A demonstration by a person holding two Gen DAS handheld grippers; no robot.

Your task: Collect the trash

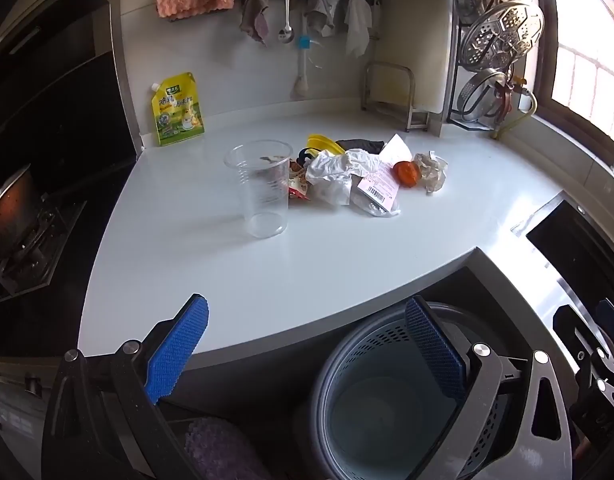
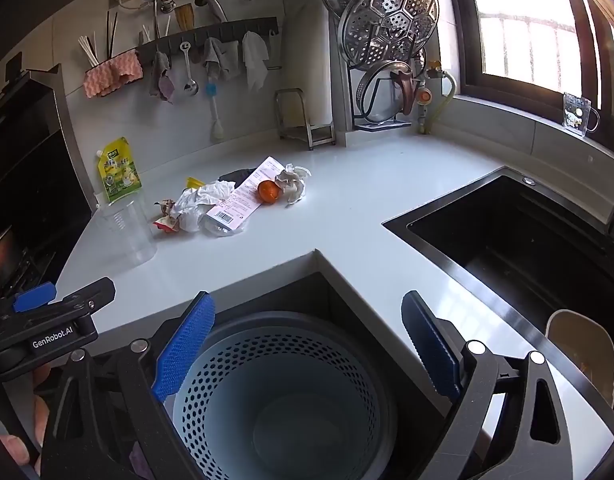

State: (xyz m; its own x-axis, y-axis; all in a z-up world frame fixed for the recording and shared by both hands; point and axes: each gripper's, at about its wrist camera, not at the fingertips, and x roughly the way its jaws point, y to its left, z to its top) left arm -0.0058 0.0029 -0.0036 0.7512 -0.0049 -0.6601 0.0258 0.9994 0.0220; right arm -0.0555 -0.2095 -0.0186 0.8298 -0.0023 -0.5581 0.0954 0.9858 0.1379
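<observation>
- Your left gripper [image 1: 307,344] and right gripper [image 2: 307,344] both stand wide apart, holding nothing.
- The trash [image 1: 359,176] lies on the counter [image 1: 267,280], well ahead of both.
- The bin [image 2: 283,400] sits just below your right gripper.

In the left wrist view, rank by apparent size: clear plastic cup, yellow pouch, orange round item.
1. clear plastic cup, though it stands nearest the camera, which flatters it.
2. yellow pouch, farther back against the wall.
3. orange round item, clearly smallest.
</observation>
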